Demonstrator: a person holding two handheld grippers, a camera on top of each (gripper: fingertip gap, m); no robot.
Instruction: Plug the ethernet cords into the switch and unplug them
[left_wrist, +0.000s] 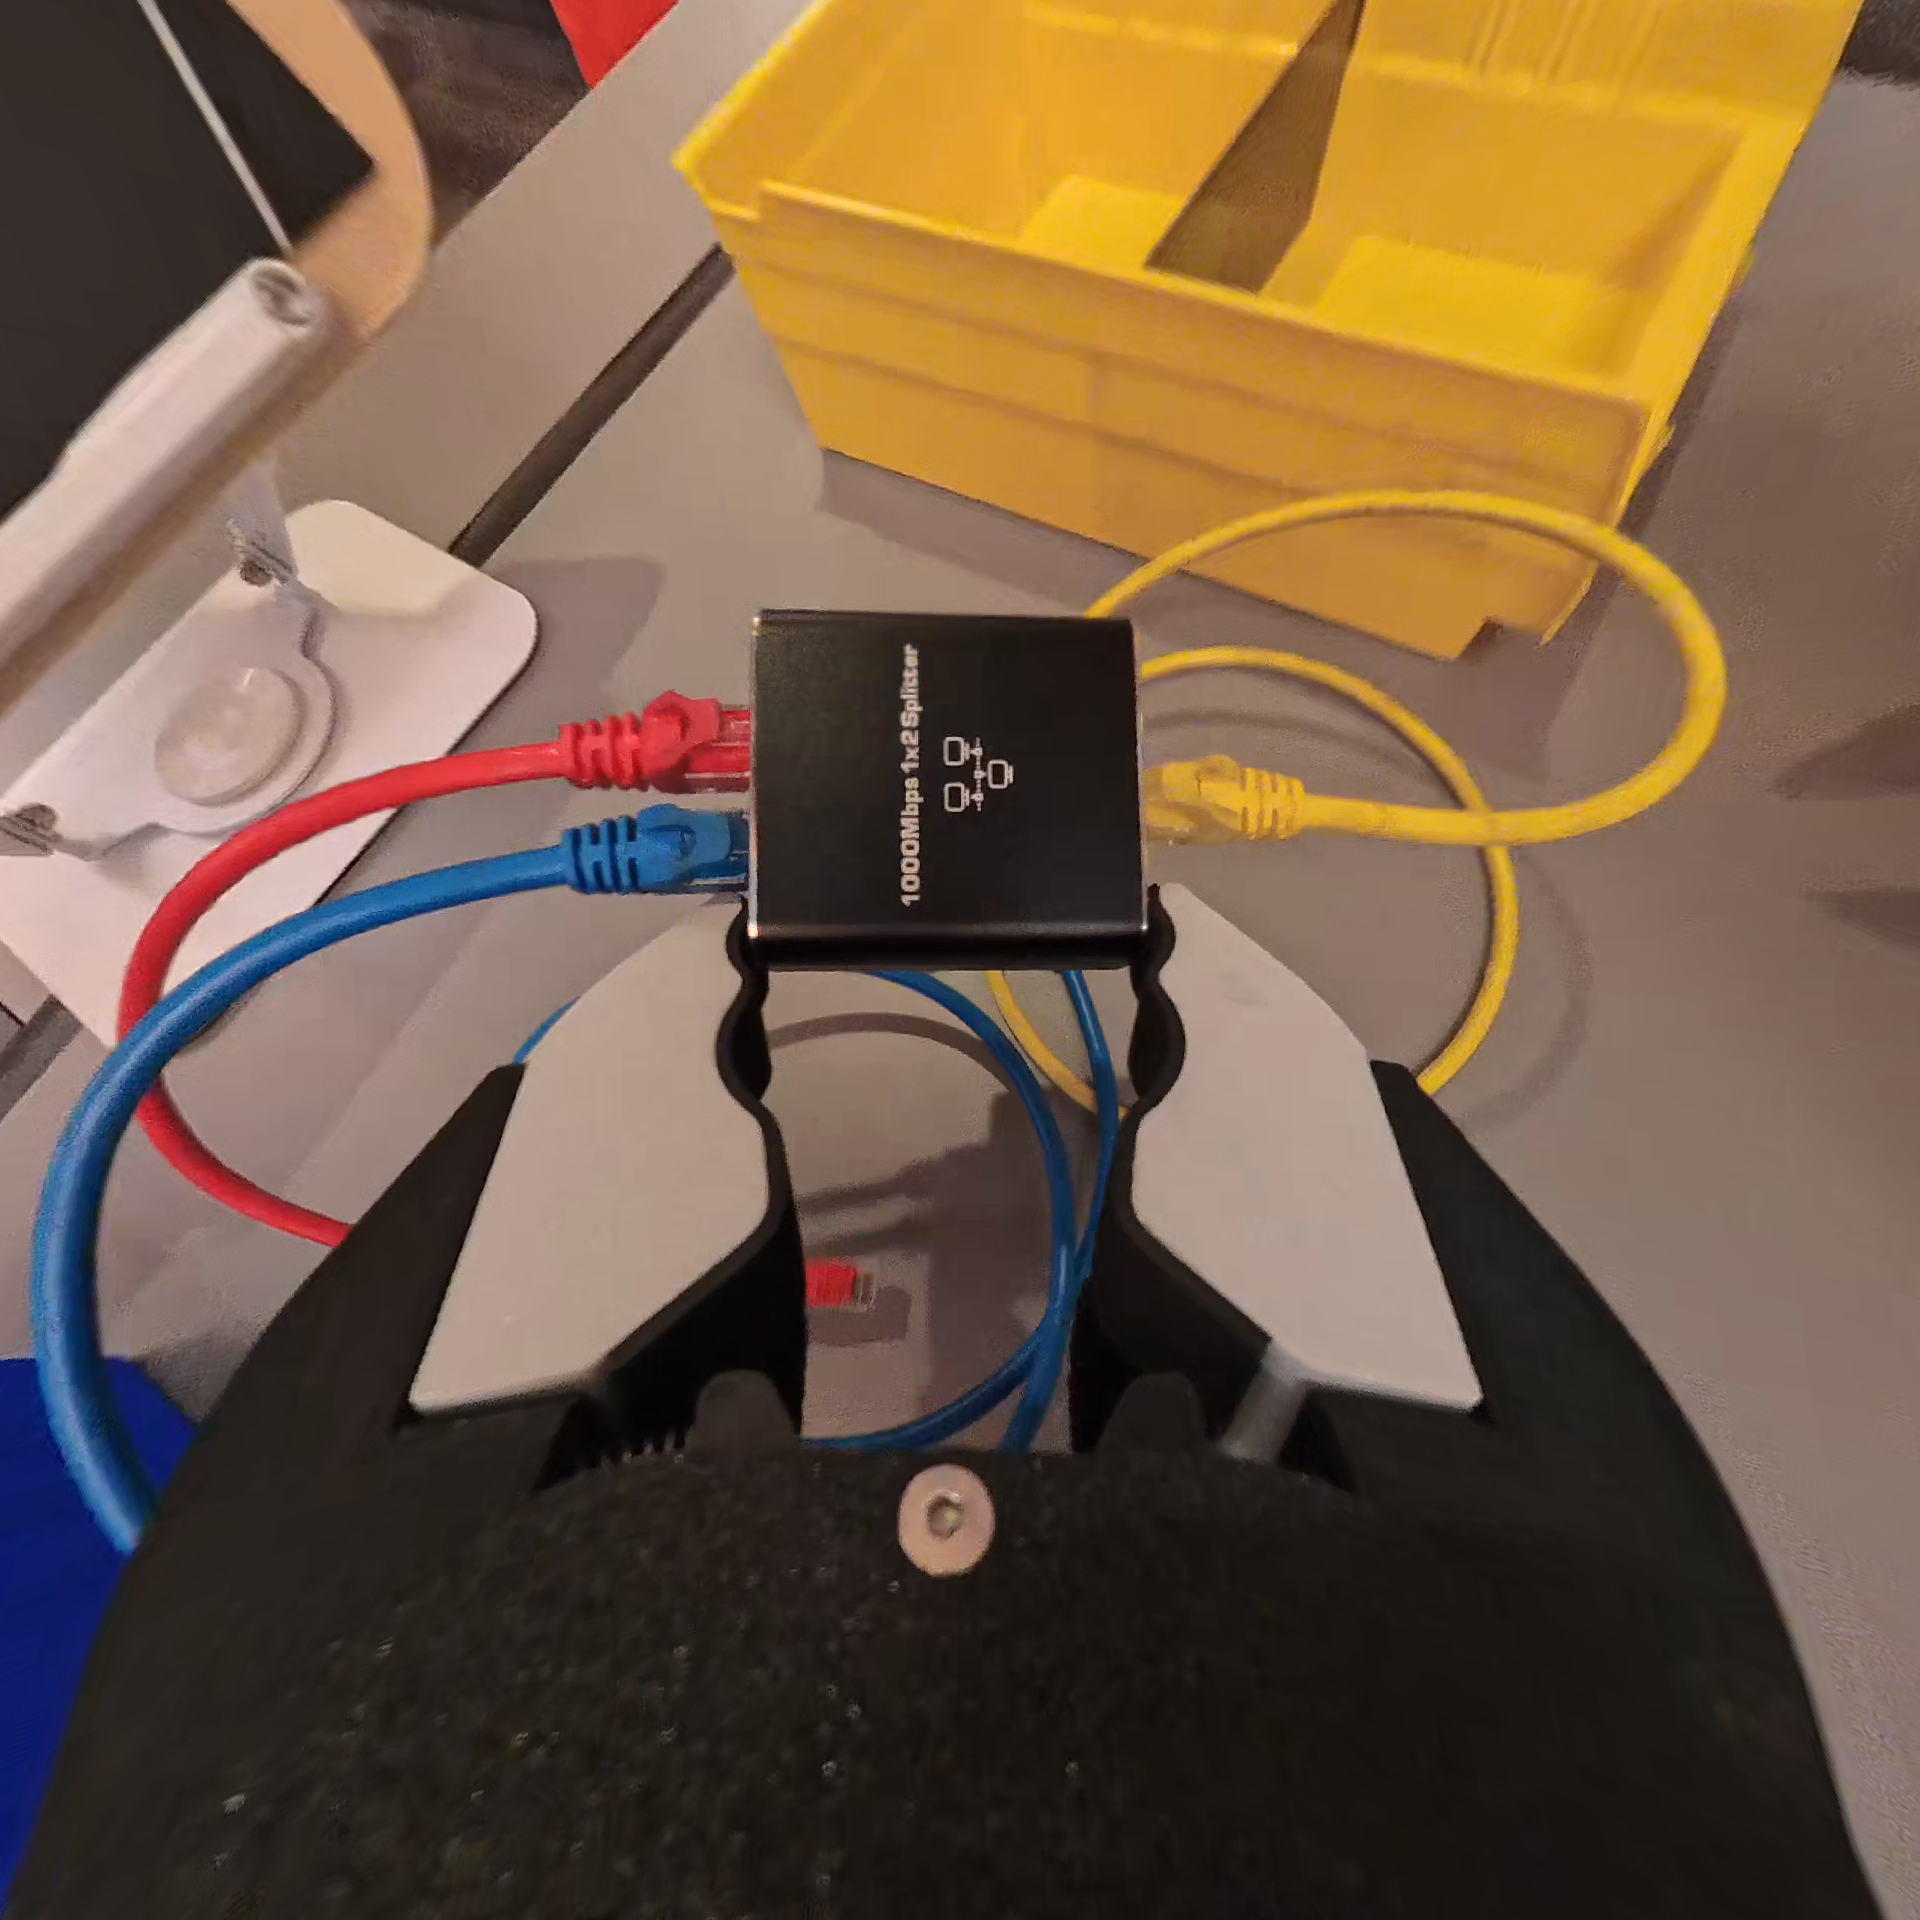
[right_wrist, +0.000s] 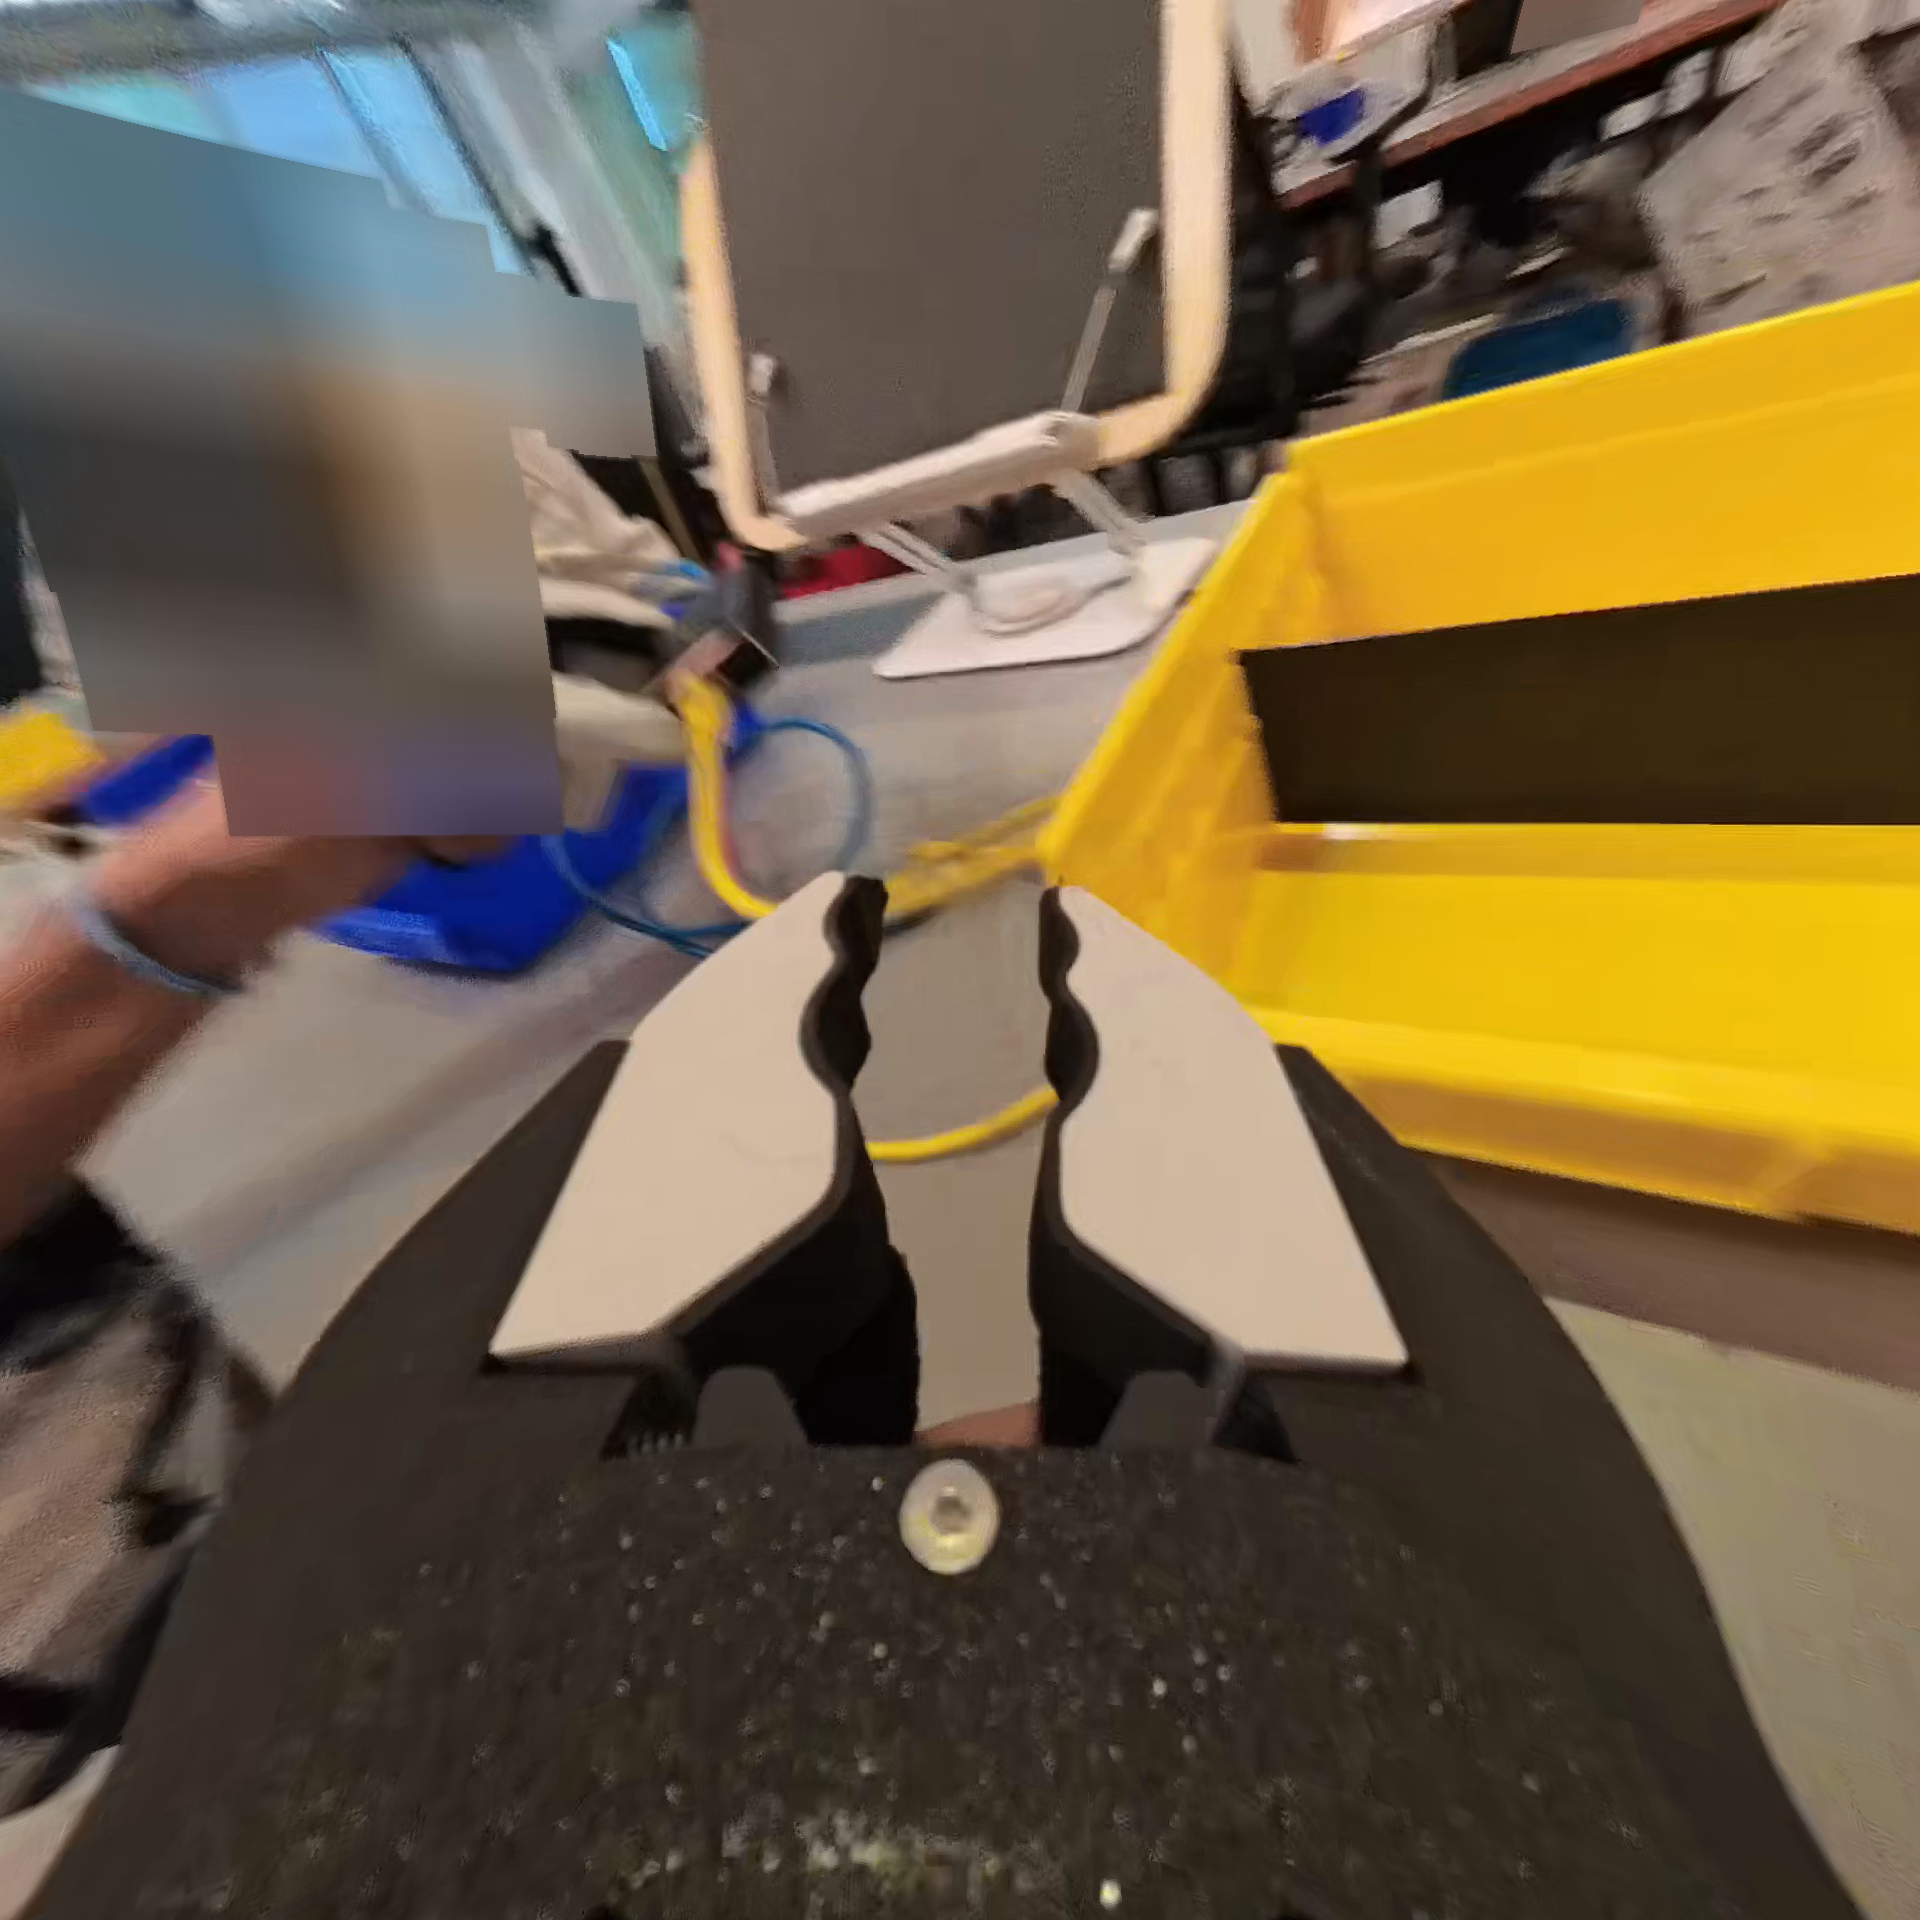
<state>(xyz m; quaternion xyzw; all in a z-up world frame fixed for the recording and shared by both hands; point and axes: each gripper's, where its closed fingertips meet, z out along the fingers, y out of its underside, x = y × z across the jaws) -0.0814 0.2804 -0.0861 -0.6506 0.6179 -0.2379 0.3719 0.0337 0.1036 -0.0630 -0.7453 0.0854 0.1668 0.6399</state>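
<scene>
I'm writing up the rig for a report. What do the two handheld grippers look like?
Both look alike. The left gripper and right gripper each have a black body with a rough, speckled top and one silver screw in the middle. Each finger is a pale grey tapered plate edged inside by a wavy black pad. No cables or markings show on them.

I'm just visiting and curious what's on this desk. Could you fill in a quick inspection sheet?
Surface: grey tabletop.
Job's things: small black metal switch box, lifted off the table.
Clutter: yellow plastic bin; white stand base.
Grippers: left gripper shut on the box; right gripper open, empty.
Cables: red cord, blue cord, yellow cord, all plugged in.
Surroundings: blurred room, a person's hand.
</scene>
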